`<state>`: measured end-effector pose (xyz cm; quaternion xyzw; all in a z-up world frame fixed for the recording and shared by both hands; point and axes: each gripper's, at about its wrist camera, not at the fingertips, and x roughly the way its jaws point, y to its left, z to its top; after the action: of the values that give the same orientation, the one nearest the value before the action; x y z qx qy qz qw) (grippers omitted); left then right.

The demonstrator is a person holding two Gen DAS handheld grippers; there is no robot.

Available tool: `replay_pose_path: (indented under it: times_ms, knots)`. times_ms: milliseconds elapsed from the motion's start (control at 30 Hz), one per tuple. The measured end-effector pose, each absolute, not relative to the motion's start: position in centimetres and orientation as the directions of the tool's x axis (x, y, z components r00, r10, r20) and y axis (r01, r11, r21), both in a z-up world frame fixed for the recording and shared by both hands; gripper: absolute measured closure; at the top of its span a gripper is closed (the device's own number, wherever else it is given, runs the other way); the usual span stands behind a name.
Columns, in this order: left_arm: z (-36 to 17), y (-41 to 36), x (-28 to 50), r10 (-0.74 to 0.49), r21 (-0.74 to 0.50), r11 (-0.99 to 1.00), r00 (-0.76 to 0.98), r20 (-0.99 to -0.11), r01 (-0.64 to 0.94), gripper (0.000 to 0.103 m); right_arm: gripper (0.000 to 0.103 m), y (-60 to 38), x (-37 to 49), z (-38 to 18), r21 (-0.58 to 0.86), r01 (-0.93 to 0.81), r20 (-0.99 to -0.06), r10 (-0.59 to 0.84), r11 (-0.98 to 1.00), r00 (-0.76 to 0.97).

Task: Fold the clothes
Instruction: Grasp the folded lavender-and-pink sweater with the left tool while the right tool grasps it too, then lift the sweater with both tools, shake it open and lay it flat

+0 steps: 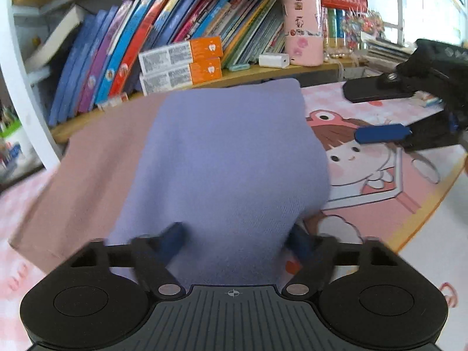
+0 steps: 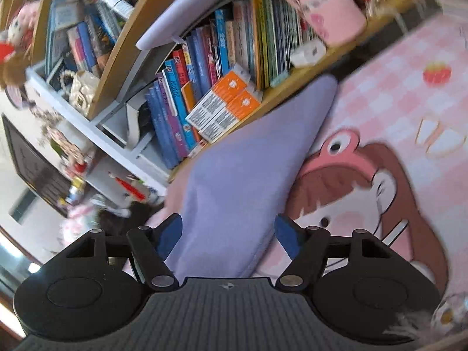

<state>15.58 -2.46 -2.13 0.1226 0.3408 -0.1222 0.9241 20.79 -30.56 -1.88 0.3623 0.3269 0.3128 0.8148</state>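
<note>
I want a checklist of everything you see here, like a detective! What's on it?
Surface: pink cartoon mat, checked in places.
Job's things: lavender cloth lying partly over a dusty-pink cloth.
Clutter: black clip-like object on the mat.
Grippers: left gripper open, fingers either side of the lavender cloth; right gripper open, also astride it.
Cables: nothing seen.
Surroundings: bookshelf full of books, two orange boxes, pink canister, small white box.

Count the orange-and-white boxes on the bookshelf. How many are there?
2. They are stacked on the shelf in front of the leaning books: the upper box lies on the lower box, just behind the lavender cloth. Others may be hidden behind the cloth.
</note>
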Motion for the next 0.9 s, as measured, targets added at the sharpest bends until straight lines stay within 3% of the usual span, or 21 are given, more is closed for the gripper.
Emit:
replay_pose_path:
  times_ms: [33, 67, 100, 200, 300, 400, 533, 600, 667, 733, 900]
  knots:
    - [-2.1, -2.3, 15.8, -0.127, 0.154, 0.941, 0.738, -0.663, 0.301, 0.06, 0.033, -30.7, 20.9, -2.1, 0.818, -0.262, -0.294, 0.765, 0.511, 0.573]
    - [-2.0, -2.2, 16.0, -0.112, 0.165, 0.942, 0.738, -0.665, 0.292, 0.077, 0.032, -30.8, 21.0, -2.3, 0.834, -0.254, -0.286, 0.777, 0.49, 0.561]
    - [-1.9, -2.0, 16.3, -0.1, 0.172, 0.943, 0.737, -0.668, 0.284, 0.084, 0.03, -30.8, 20.9, -2.2, 0.835, -0.253, -0.285, 0.778, 0.488, 0.559]
    - [-0.7, -0.3, 16.3, -0.167, 0.034, 0.966, 0.723, -0.671, 0.255, 0.089, 0.026, -30.9, 20.7, -1.9, 0.834, -0.261, -0.279, 0.78, 0.486, 0.561]
    - [1.8, -0.3, 13.6, -0.3, -0.062, 0.942, 0.749, -0.591, 0.329, 0.095, 0.026, -31.4, 20.9, -2.0, 0.839, -0.247, -0.279, 0.774, 0.485, 0.569]
    - [3.8, -1.3, 10.2, -0.408, -0.088, 0.899, 0.746, -0.527, 0.429, 0.095, 0.026, -31.9, 21.0, -2.3, 0.842, -0.23, -0.284, 0.764, 0.488, 0.58]
    - [3.3, -1.6, 6.7, -0.465, -0.116, 0.869, 0.717, -0.518, 0.48, 0.095, 0.028, -32.6, 21.3, -2.6, 0.846, -0.206, -0.29, 0.75, 0.491, 0.594]
    - [2.8, -1.2, 5.2, -0.495, -0.154, 0.857, 0.7, -0.514, 0.492, 0.095, 0.035, -33.0, 21.4, -2.8, 0.848, -0.195, -0.293, 0.743, 0.492, 0.601]
    - [2.3, -0.9, 3.6, -0.524, -0.192, 0.843, 0.683, -0.509, 0.503, 0.095, 0.06, -33.3, 21.5, -2.9, 0.85, -0.183, -0.297, 0.736, 0.493, 0.608]
    - [1.4, -0.3, 2.1, -0.553, -0.231, 0.827, 0.667, -0.498, 0.513, 0.095, 0.075, -33.7, 21.6, -3.1, 0.852, -0.171, -0.3, 0.73, 0.495, 0.615]
    - [-1.2, 0.9, 0.7, -0.59, -0.385, 0.807, 0.655, -0.472, 0.449, 0.095, 0.089, -34.5, 21.6, -3.6, 0.871, -0.152, -0.284, 0.732, 0.467, 0.62]
